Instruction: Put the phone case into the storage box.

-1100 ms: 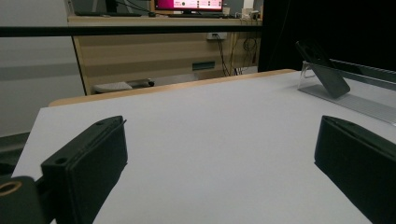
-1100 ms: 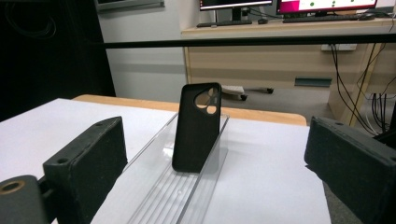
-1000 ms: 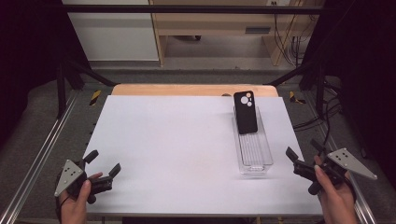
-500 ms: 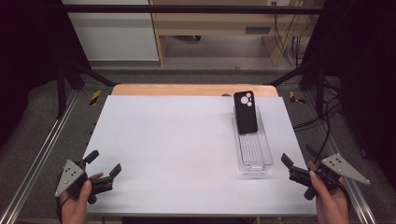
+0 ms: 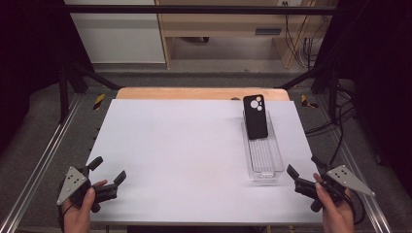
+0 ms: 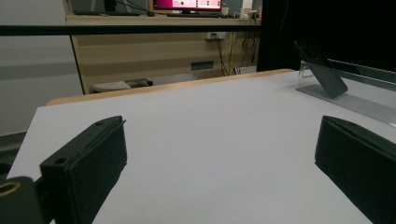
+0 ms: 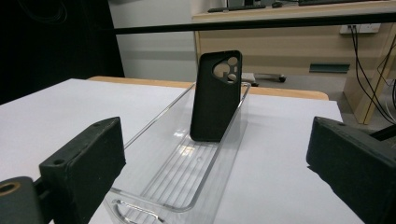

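Both tongs wide open and empty: right gripper (image 5: 302,180) has crept inward toward the clear tray (image 5: 266,171), black phone case (image 5: 255,116) leaning at its far end dead ahead, left gripper (image 5: 108,175) parked well apart — reach starting.

- Even overhead light washes the white table (image 5: 184,155) bright, while the surroundings fall into deep dark.
- Soft glints on the clear tray (image 7: 187,172); its ribbed floor catches a pale sheen.
- Close-up tongs look blurred and dim in both gripper views.
- The high view is grainy and soft.
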The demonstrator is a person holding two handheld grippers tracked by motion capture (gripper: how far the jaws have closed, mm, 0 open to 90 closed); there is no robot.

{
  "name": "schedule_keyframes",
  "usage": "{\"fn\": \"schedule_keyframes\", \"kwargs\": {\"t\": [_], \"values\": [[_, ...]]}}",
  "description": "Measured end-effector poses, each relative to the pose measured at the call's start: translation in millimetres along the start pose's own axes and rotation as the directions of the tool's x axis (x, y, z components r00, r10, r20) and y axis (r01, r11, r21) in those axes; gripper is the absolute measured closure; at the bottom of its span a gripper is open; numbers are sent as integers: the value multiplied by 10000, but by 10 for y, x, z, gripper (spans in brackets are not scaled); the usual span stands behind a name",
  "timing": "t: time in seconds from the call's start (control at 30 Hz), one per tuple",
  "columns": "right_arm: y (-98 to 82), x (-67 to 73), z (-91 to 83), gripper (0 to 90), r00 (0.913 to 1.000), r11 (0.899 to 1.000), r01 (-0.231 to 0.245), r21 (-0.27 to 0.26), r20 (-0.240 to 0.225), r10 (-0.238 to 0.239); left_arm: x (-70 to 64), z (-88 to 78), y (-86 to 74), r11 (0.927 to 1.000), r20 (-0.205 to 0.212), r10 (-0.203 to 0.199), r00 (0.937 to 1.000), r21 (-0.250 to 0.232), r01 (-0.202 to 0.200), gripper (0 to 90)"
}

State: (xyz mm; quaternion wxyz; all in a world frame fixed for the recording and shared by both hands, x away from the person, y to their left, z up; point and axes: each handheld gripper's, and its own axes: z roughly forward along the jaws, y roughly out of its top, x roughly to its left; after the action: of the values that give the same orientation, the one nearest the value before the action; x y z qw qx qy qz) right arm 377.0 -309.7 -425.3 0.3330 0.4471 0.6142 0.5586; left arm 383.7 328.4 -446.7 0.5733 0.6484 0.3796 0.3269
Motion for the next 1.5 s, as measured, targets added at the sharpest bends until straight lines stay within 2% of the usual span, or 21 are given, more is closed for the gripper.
{"fn": "schedule_keyframes", "kwargs": {"t": [0.73, 1.13, 1.5], "values": [[-187, 127, 104, 42, 9999, 9998, 110, 192, -91, -109, -18, 8, -2, 10000, 44, 10, 10000, 30, -10, 25], [-174, 196, 163, 41, 9986, 9999, 39, 140, -535, -32, -25, 13, -3, 10000, 111, -10, 9999, 54, 9, 26], [-111, 283, 288, 40, 9957, 9993, 369, 6, -855, -368, -25, 14, -3, 10000, 155, -30, 9999, 67, 29, 27]]}}
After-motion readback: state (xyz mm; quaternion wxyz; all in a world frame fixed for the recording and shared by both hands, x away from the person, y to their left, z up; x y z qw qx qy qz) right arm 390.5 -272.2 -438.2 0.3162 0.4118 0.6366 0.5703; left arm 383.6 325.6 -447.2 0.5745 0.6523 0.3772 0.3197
